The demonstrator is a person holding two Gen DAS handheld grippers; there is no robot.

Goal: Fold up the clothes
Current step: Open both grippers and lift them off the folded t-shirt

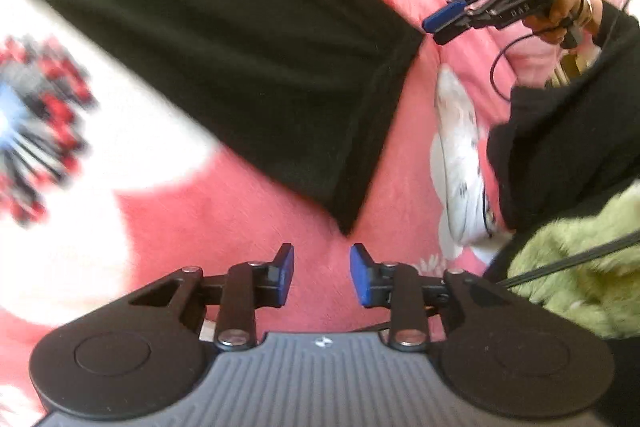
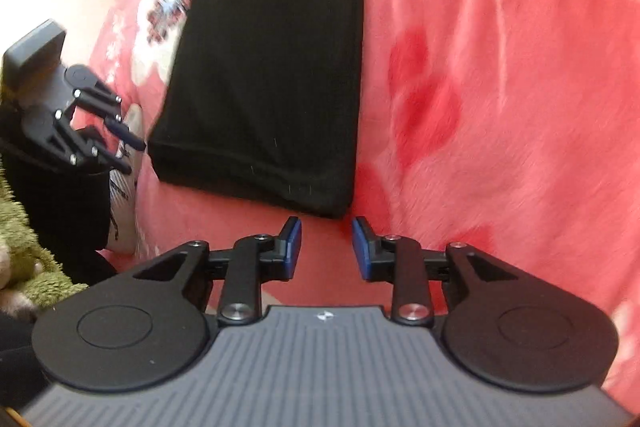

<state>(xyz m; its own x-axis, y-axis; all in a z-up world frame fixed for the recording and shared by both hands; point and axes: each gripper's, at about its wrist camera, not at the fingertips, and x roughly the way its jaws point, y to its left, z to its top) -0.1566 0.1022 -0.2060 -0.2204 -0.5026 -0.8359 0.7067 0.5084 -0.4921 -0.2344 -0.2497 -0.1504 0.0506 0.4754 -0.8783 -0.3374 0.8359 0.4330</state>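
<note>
Both claws, left [image 1: 322,273] and right [image 2: 326,249], gape empty just short of black garment [image 1: 224,39].

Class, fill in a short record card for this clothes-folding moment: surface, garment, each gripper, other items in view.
surface: pink patterned blanket
garment: black garment, lying flat as a long folded strip on the blanket
left gripper: open, nothing between the fingers, just short of the garment's near corner
right gripper: open, empty, near the garment's other corner
other items: green fluffy fabric at the edge; person's black sleeve
</note>
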